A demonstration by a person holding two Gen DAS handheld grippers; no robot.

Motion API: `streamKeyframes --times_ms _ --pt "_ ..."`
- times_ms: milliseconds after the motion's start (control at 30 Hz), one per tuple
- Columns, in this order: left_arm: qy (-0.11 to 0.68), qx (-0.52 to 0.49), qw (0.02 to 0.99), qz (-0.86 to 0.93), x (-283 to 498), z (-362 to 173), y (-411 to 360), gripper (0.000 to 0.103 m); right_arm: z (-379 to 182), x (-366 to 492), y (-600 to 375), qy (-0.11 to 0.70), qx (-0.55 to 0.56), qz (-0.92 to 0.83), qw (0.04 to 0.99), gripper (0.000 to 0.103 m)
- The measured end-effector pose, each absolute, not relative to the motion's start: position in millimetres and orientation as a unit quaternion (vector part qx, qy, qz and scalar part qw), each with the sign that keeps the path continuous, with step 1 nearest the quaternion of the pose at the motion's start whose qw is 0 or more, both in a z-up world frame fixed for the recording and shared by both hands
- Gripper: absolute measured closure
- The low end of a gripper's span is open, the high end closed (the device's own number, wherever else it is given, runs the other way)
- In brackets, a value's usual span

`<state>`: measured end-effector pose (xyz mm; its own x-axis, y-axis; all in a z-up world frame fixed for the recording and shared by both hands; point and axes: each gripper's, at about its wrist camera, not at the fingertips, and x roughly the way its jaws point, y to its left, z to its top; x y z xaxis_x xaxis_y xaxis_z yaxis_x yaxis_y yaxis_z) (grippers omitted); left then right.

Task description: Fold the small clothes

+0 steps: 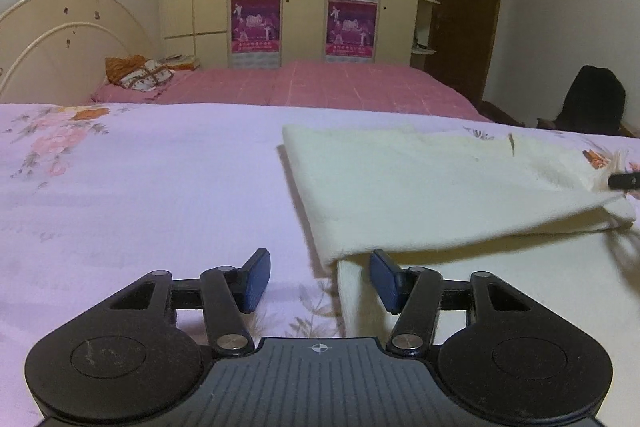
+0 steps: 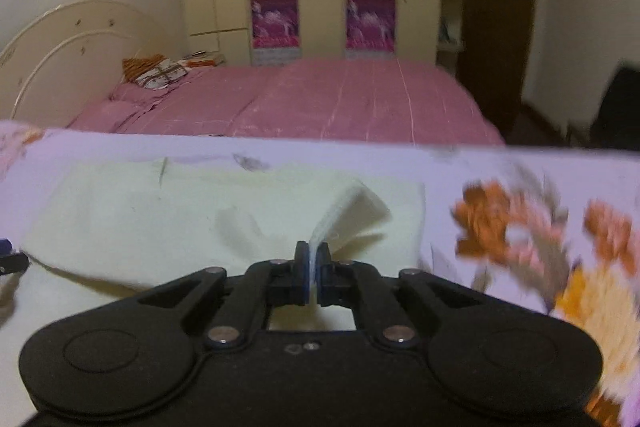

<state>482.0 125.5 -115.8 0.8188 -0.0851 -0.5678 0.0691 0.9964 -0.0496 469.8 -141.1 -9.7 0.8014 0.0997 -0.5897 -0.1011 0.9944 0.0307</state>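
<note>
The cream cloth (image 1: pixel 420 187) is lying on the lilac floral sheet (image 1: pixel 140 187), partly folded over itself, upper layer lifted at the near edge. The left gripper (image 1: pixel 319 281) is hovering low with jaws spread wide, gripping nothing, right finger over the cloth's lower layer. The right gripper (image 2: pixel 313 273) is pinching a raised corner of the cloth (image 2: pixel 180 211), jaws closed tight on it. A pink bed (image 1: pixel 340 83) is standing behind.

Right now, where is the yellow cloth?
The yellow cloth lies on the flowery sheet, right of the open left tongs; the right tongs pinch its edge.
</note>
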Motion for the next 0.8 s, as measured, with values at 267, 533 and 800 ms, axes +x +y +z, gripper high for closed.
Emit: streamKeyframes --times_ms 267,533,800 --pt "0.315 -0.015 0.948 -0.049 487 -120 122 0.068 -29 465 -165 0.339 0.105 0.058 0.933 0.091" --pt "0.321 -0.015 0.946 -0.047 492 -121 121 0.068 -32 465 -200 0.330 0.192 0.052 0.923 0.098" --pt "0.292 0.006 0.955 -0.050 475 -96 127 0.038 -33 462 -199 0.349 0.135 0.048 0.926 0.091"
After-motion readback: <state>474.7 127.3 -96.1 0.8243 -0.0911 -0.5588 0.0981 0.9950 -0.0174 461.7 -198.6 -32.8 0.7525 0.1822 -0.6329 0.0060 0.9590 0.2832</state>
